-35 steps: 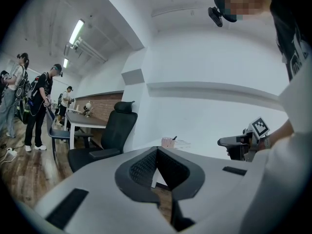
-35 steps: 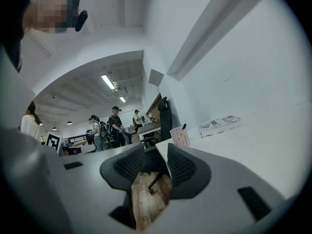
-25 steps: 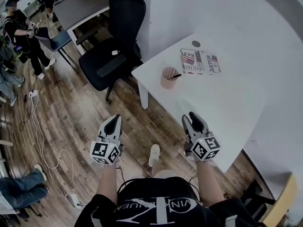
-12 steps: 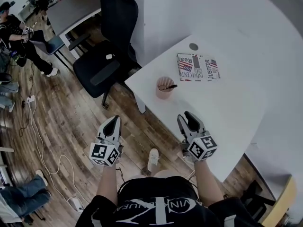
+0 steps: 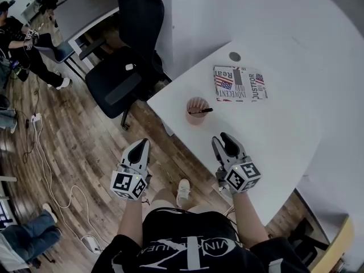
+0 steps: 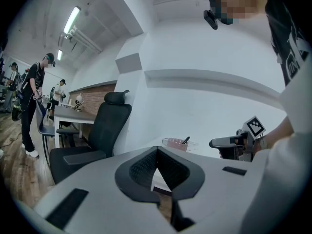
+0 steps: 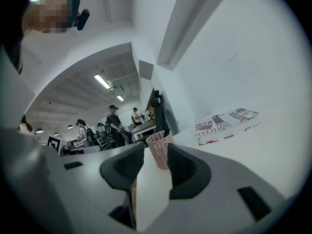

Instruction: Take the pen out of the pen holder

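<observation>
Right gripper (image 5: 226, 140) hovers at the near edge of the table (image 5: 273, 135), jaws slightly apart and empty, aimed at the pink pen holder (image 5: 194, 117) ahead. My left gripper (image 5: 141, 145) is pressed together, off the table. I should pinch the black pen (image 5: 201, 111) leaning across the rim and lift straight up, so the holder doesn't tip.

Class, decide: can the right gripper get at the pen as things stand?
Probably yes: the right gripper, jaws apart, faces the pen holder across bare table, and the pen leans out over its rim.
</observation>
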Demonstrator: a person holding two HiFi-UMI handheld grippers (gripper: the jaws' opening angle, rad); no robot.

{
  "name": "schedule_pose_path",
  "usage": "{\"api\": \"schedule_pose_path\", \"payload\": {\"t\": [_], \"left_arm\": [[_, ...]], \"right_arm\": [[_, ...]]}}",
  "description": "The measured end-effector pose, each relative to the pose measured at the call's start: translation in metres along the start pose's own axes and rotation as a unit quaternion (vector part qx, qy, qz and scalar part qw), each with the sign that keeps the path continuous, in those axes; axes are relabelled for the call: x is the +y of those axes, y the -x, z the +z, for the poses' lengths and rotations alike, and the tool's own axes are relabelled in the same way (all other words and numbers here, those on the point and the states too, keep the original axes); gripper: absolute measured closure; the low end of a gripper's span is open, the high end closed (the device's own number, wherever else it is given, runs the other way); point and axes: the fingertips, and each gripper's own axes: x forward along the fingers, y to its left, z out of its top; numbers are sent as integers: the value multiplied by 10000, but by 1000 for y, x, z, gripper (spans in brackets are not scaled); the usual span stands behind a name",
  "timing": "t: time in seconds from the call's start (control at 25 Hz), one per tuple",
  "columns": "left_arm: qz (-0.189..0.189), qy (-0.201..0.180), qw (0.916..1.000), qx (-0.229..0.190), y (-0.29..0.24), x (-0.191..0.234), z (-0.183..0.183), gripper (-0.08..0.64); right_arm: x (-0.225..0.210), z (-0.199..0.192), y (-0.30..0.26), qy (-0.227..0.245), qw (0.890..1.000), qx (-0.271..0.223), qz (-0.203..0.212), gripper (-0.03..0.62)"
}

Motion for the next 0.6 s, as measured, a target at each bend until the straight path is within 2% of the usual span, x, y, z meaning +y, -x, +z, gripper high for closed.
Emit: {"api": "schedule_pose_path", "payload": {"t": [0.6], "left_arm": [[-414, 45, 9989, 235, -50, 2, -7, 546]], "right_arm": [[-15, 11, -38, -169, 9998, -20, -132, 456]]}}
